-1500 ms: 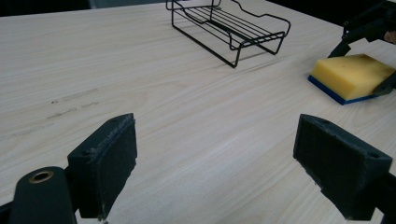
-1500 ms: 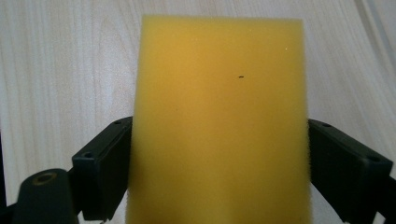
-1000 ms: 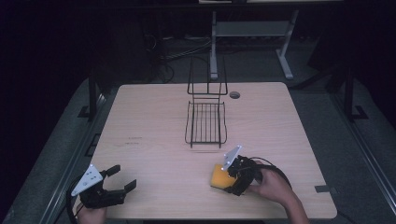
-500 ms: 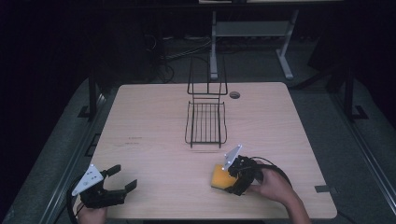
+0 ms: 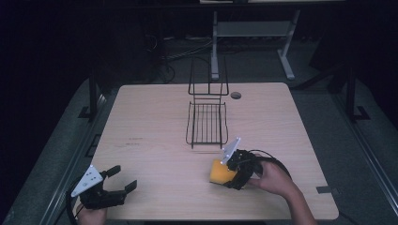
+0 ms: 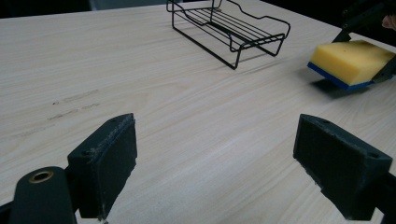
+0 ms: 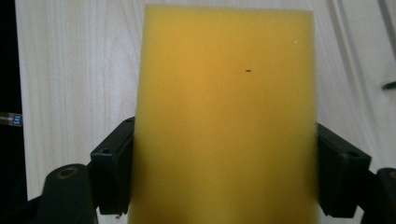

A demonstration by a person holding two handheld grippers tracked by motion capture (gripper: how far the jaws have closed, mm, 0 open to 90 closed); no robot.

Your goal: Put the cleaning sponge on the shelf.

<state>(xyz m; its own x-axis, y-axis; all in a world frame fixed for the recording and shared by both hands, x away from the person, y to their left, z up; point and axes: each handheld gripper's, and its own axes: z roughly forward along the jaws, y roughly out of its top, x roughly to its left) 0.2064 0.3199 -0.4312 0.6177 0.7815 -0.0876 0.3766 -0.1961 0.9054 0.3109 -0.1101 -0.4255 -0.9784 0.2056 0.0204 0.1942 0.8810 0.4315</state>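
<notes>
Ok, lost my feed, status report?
Right tongs shut on sponge, lifted off table. Left tongs open, empty. Wire rack ahead, path clear.

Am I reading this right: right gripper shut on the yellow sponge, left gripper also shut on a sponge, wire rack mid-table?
Not quite. The left gripper is open and holds nothing: the left gripper view shows its jaws wide apart over bare table. The rest stands: the right gripper is shut on the yellow sponge, and the wire rack sits mid-table.
</notes>
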